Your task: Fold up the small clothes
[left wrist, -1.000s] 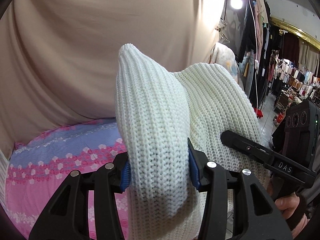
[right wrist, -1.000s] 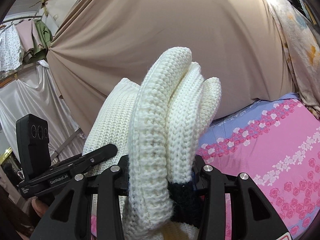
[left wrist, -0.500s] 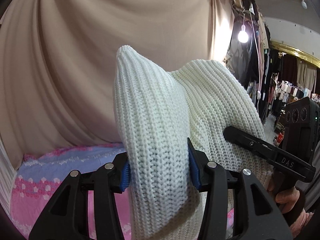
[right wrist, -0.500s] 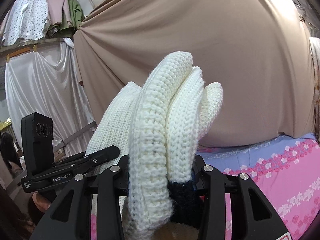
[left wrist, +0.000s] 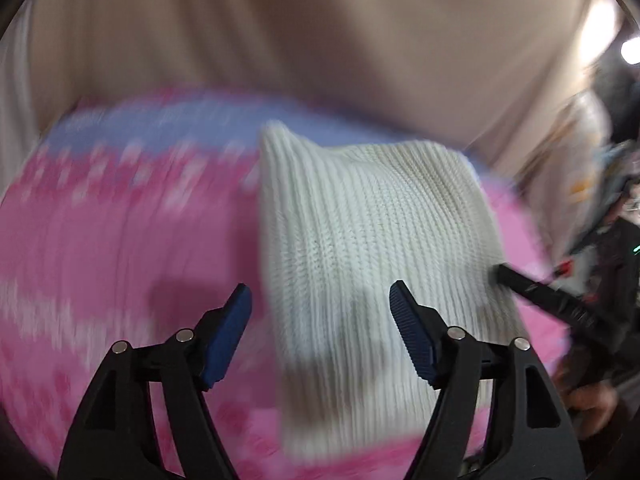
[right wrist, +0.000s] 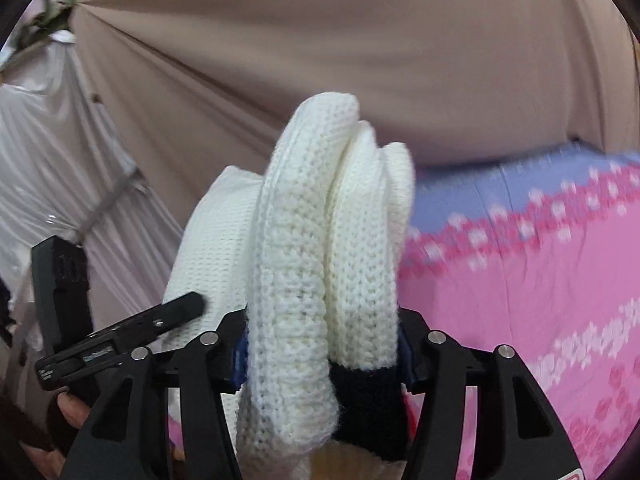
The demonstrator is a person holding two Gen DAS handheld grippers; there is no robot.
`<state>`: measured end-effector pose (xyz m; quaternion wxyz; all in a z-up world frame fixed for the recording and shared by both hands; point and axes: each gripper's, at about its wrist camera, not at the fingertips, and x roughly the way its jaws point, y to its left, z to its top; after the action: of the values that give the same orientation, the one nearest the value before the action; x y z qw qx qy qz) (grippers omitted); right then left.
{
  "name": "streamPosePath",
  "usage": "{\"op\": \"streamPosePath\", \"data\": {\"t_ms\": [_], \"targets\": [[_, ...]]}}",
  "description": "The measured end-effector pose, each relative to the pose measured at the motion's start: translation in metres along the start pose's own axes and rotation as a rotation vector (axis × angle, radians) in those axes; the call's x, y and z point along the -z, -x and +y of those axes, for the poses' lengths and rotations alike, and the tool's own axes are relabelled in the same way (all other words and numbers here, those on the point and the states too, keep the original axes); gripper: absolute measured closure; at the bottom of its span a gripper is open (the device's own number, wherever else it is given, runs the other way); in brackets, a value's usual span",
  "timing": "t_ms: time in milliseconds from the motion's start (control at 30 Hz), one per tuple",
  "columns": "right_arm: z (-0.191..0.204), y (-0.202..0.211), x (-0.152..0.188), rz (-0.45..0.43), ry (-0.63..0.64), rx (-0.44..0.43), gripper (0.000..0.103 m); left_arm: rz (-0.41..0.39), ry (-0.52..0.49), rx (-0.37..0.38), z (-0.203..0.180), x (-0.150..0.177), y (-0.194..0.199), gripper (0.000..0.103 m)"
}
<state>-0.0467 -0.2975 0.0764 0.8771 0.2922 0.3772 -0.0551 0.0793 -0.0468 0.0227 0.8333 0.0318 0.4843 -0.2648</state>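
Cream ribbed knit bunched in right claw; dark cuff showing.

— What's behind the work area on my feeds?

— I see a tan drape hung as a backdrop, pleats fanning from a gathered knot at upper left; beside it a white satin curtain; under both, a bedsheet in pink with a lilac band and pale flowers.

— Light?

— One bright lamp at far right of my left view; blurred hanging clothes below it.
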Motion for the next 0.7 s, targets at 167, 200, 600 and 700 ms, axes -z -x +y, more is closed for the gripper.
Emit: {"op": "streamPosePath", "data": {"t_ms": [167, 200, 600, 700], "targets": [[-0.048, -0.012, 0.063, 0.099, -0.17, 0.055, 0.071, 0.056, 0.112, -0.008, 0.031, 0.049, -0.003, 0.039], [-0.039, -0.009, 0.065, 0.1, -0.123, 0.067, 0.064, 0.052, 0.127, 0.0, 0.03, 0.047, -0.001, 0.038], [-0.031, -0.086, 0.045, 0.213, -0.002, 0.08, 0.081, 0.092, 0.083, -0.087, 0.009, 0.023, -0.048, 0.034], [-0.017, -0.059, 0.031, 0.13, 0.063, 0.046, 0.081, 0.122, 0.05, -0.141, 0.006, 0.026, -0.061, 0.034]]}}
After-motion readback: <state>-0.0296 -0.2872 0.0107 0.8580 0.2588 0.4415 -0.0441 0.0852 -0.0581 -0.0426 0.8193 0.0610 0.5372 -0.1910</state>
